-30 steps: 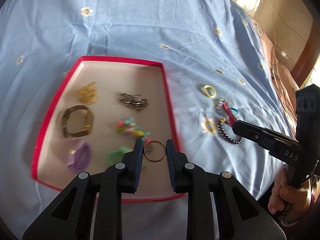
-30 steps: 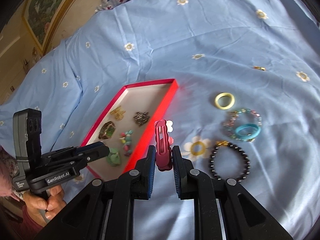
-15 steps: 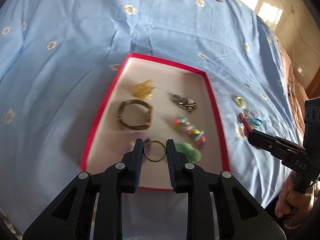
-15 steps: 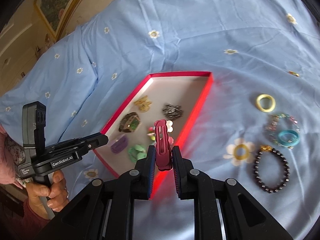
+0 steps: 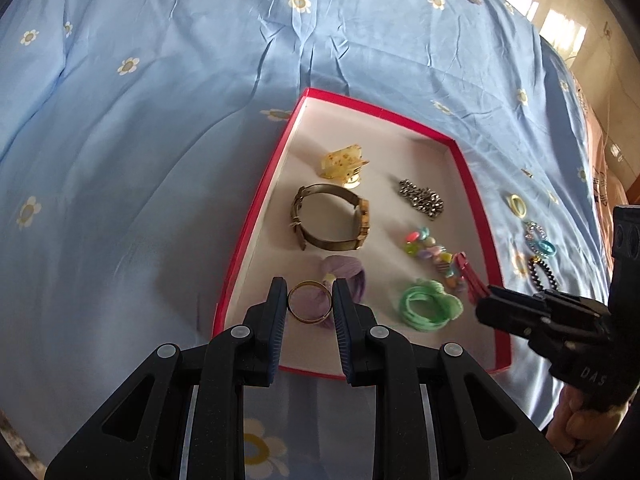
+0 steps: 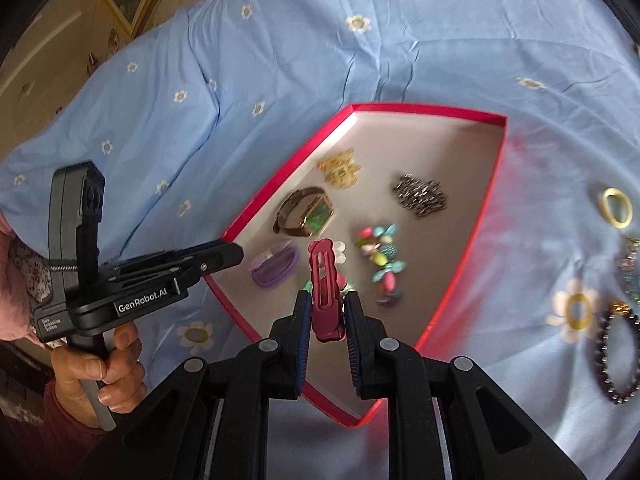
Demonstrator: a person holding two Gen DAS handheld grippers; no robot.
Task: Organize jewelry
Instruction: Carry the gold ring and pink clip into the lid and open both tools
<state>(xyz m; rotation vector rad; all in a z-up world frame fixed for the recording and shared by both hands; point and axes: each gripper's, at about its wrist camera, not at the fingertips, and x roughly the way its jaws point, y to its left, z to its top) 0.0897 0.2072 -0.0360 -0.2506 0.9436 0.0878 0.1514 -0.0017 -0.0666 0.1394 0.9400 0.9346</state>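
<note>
A red-rimmed tray (image 5: 256, 216) (image 6: 492, 184) lies on the blue bed sheet. My left gripper (image 5: 310, 300) is shut on a gold ring (image 5: 309, 302) and holds it over the tray's near left corner, above a purple hair tie (image 5: 348, 270). My right gripper (image 6: 326, 308) is shut on a dark red hair clip (image 6: 324, 288) and holds it over the tray's near part; it shows in the left wrist view (image 5: 486, 300) with the clip (image 5: 470, 276). The left gripper shows in the right wrist view (image 6: 236, 254).
In the tray lie a yellow claw clip (image 5: 344, 164), a watch (image 5: 332, 218), a silver chain (image 5: 422, 196), a coloured bead bracelet (image 5: 430, 250) and a green hair tie (image 5: 428, 306). Right of the tray on the sheet lie a yellow ring (image 6: 618, 208) and a dark bead bracelet (image 6: 618, 360).
Both grippers have moved left from the loose jewelry toward the tray, each still holding its piece. The ring and the clip now hang over the tray's near part.
</note>
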